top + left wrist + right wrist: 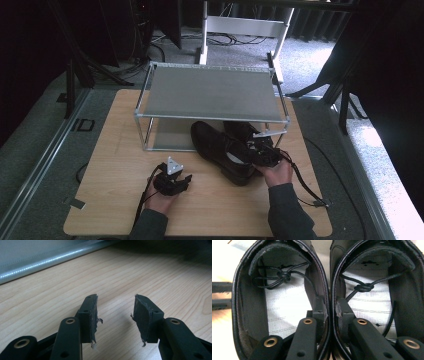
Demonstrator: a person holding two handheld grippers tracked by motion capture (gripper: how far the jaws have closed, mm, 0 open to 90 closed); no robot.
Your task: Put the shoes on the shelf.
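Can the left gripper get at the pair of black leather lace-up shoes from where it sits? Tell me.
Probably yes: the left gripper is open over bare wooden table, nothing between it and the shoes, already pinched by the right gripper.

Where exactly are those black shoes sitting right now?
In the high view, the black shoes lie side by side right of the table's middle, toes under the metal rack, their inner walls pinched by the right gripper.

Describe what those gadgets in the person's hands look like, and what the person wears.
Each hand holds a black two-jaw tool. The left gripper carries a grey three-cornered plate on top; its jaw pads are frayed at the edges, with brass-coloured rivets at the joints. A black cable trails from the right gripper. The sleeves are dark.
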